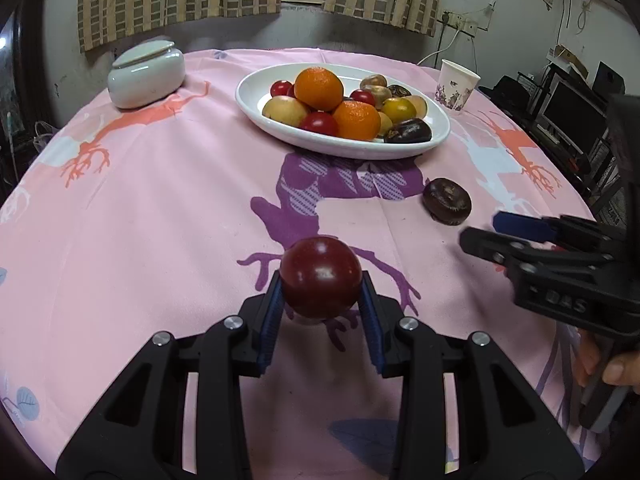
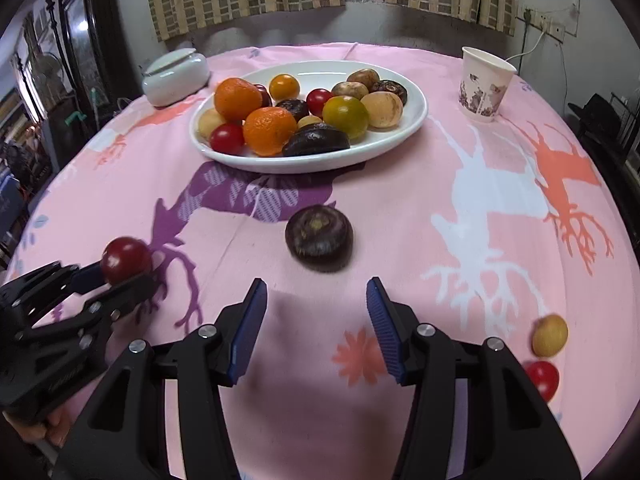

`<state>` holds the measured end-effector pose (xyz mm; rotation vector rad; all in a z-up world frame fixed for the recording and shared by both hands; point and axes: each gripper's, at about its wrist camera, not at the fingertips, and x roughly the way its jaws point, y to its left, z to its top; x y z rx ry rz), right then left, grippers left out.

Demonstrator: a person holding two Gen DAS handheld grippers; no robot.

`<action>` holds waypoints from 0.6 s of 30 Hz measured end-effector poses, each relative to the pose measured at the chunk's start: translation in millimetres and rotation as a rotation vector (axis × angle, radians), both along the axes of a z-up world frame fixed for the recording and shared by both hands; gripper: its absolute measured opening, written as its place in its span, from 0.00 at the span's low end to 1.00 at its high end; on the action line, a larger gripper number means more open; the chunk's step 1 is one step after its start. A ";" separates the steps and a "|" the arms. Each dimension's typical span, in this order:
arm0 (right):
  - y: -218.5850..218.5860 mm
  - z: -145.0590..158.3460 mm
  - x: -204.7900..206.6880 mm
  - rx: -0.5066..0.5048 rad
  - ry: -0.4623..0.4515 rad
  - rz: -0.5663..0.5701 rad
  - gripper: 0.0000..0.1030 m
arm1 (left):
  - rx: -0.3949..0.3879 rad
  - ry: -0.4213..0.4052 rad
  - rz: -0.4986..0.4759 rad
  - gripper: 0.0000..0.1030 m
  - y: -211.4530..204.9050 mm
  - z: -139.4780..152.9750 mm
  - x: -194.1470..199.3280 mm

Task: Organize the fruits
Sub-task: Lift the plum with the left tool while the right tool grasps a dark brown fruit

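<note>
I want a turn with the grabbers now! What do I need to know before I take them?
Left gripper: shut on a dark red tomato, short of the plate.
Right gripper: open, empty, pointing at the dark water chestnut on the tablecloth.
Done: the white plate already holds oranges, tomatoes and other fruit.
Left: put the held tomato on the plate, pick up the chestnut, then the yellow fruit and the red tomato near the right edge.
</note>
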<state>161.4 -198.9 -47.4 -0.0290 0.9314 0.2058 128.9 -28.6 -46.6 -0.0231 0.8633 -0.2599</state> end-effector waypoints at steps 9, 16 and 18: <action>13.2 -12.5 26.9 -0.026 0.010 -0.012 0.52 | -0.022 0.030 0.012 0.36 3.7 -5.4 7.0; 8.6 -12.9 24.3 -0.005 -0.014 -0.051 0.39 | -0.023 0.030 0.013 0.36 3.6 -5.7 7.2; 6.1 -12.6 21.9 0.001 -0.019 -0.056 0.39 | -0.022 0.029 0.013 0.36 3.6 -5.7 7.0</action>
